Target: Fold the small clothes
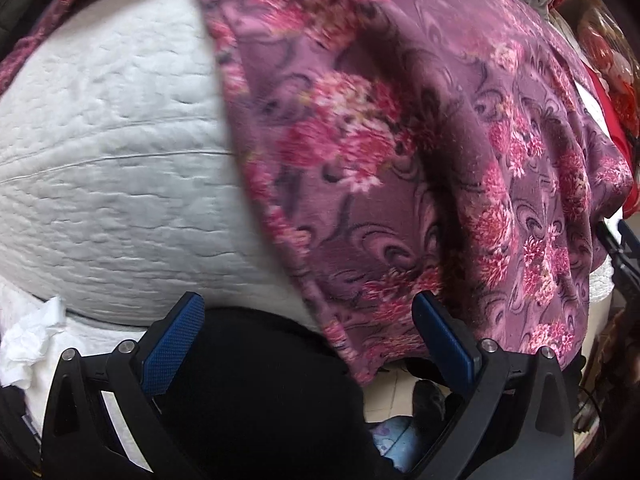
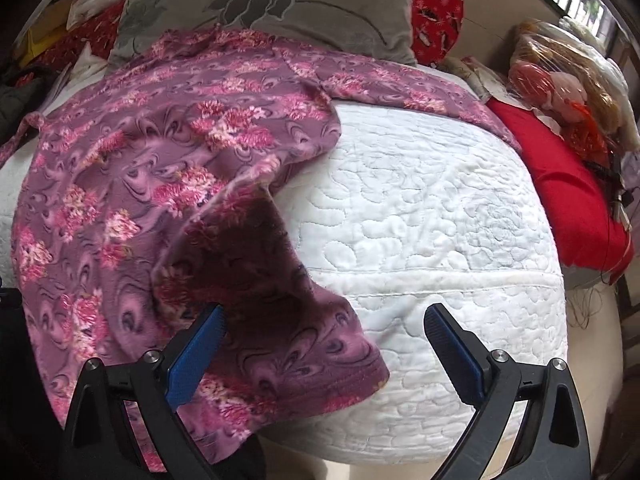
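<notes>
The purple floral garment lay spread over the white quilted mattress, covering its left part in your right wrist view and draping over the near edge. One flap of it was turned up into a raised, shadowed fold near the middle, and a sleeve-like strip ran along the far side toward the red cloth. In your left wrist view the same garment filled the right half, hanging past the mattress edge.

Your right gripper was spread wide and held nothing; its left blue pad sat just against the garment's hanging fold, while the right pad stood over bare mattress. Your left gripper was likewise spread wide and empty, with its right pad at the garment's lower hem and a dark shape between the fingers that you could not make out.

Around the garment, a grey pillow with a flower pattern lay behind it, touching its far edge. A red patterned cushion stood beside the pillow. To the right, a plastic-wrapped bundle rested above the red cloth. Crumpled white tissue lay at the mattress's near left corner. No writing or label was readable anywhere.
</notes>
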`<state>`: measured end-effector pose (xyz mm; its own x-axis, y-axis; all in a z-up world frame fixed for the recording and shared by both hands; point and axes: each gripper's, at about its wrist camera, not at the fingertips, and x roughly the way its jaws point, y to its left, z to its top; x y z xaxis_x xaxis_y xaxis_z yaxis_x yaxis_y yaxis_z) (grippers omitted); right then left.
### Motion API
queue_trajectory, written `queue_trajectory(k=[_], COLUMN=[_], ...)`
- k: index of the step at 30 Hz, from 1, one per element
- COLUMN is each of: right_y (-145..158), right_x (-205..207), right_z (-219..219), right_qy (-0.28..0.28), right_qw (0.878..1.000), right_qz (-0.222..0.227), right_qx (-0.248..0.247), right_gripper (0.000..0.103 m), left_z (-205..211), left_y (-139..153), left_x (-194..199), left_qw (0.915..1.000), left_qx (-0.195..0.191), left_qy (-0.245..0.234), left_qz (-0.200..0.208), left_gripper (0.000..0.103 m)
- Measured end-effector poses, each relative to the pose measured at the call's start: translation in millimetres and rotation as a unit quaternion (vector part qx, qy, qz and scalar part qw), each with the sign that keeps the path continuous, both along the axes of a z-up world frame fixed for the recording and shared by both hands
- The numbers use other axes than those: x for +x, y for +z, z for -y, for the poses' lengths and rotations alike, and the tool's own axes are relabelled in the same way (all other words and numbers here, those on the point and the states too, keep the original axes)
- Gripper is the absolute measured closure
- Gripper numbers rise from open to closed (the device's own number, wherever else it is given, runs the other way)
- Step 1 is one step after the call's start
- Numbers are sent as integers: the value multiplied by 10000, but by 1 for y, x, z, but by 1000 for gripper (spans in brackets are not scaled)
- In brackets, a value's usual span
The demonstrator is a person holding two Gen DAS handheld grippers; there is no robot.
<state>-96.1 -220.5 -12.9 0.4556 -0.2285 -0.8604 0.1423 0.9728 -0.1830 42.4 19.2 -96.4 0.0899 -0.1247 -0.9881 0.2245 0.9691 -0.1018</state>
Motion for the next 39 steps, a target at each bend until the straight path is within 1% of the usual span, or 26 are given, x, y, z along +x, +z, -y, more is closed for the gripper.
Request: queue_trajectory(k=[1,2,3,4,5,6,7,9,11,13,14,16,17,19,23,25,27,28,29,30,31,33,35,37,38,39], right_y=[-3,-7,-9,-8,-5,-2,3,19,46,80,91,100,99,86,39,21,9,6,4,2,1,-1,-5,-11,-13,-12], right_x=[2,4,5,4,1,-1,-4,-13,-26,-45,-49,-54,-55,-54,-46,-44,-45,-45,-46,-46,-45,-49,-47,-47,-52,-52], right_z=[-2,-5,-8,-13,-16,-18,-17,-14,-5,14,25,47,57,69,78,81,82,81,81,81,81,80,79,76,79,76], right_qy=[124,271,443,538,683,862,950,1014,951,753,576,224,45,-247,-714,-918,-1002,-1031,-1035,-1031,-1027,-995,-929,-864,-829,-758], right_qw=[9999,9994,9983,9979,9972,9955,9938,9910,9852,9720,9661,9551,9524,9551,9535,9484,9444,9441,9442,9453,9472,9497,9520,9550,9557,9573], right_qz=[-55,-128,-212,-202,-141,-132,-147,-6,279,829,1058,1234,1263,1142,639,425,270,209,175,139,131,114,79,22,45,69], right_qx=[67,189,329,286,252,361,553,872,1397,2067,2282,2683,2773,2721,2859,3006,3120,3124,3121,3091,3033,2966,2916,2837,2823,2789], right_gripper=[7,20,39,43,56,88,94,94,95,95,95,95,95,95,94,94,89,88,85,80,77,63,59,59,59,65], left_z=[1,2,3,3,-1,3,-2,-17,-35,-50,-57,-68,-69,-81,-84,-80,-79,-80,-80,-82,-81,-76,-69,-58,-52,-46], left_y=[-2,-4,-6,-5,-2,-1,2,12,31,56,68,81,83,70,38,32,27,25,21,21,19,16,15,18,21,25], left_x=[1,1,2,3,3,1,-1,-2,-4,-2,-2,6,8,10,3,4,-2,-5,-6,-9,-9,-6,-2,-2,-3,-4], left_qw=[10000,9998,9993,9988,9986,9984,9979,9949,9902,9853,9833,9808,9819,9840,9838,9822,9803,9798,9791,9784,9782,9781,9776,9787,9795,9802], left_qx=[-85,-205,-331,-427,-507,-550,-640,-967,-1341,-1634,-1730,-1829,-1759,-1631,-1582,-1663,-1772,-1798,-1824,-1865,-1885,-1915,-1967,-1981,-1972,-1966], left_qy=[-4,-17,-52,-73,-42,-23,3,186,353,493,558,639,651,670,840,853,838,818,844,849,833,770,705,528,416,239], left_qz=[-32,-88,-168,-218,-169,-128,-129,-198,-143,23,130,218,263,253,-29,-169,-262,-298,-303,-283,-272,-264,-244,-108,-38,35], left_gripper=[18,47,63,80,93,99,99,99,99,99,99,99,99,99,97,94,83,68,54,50,49,49,49,50,62,79])
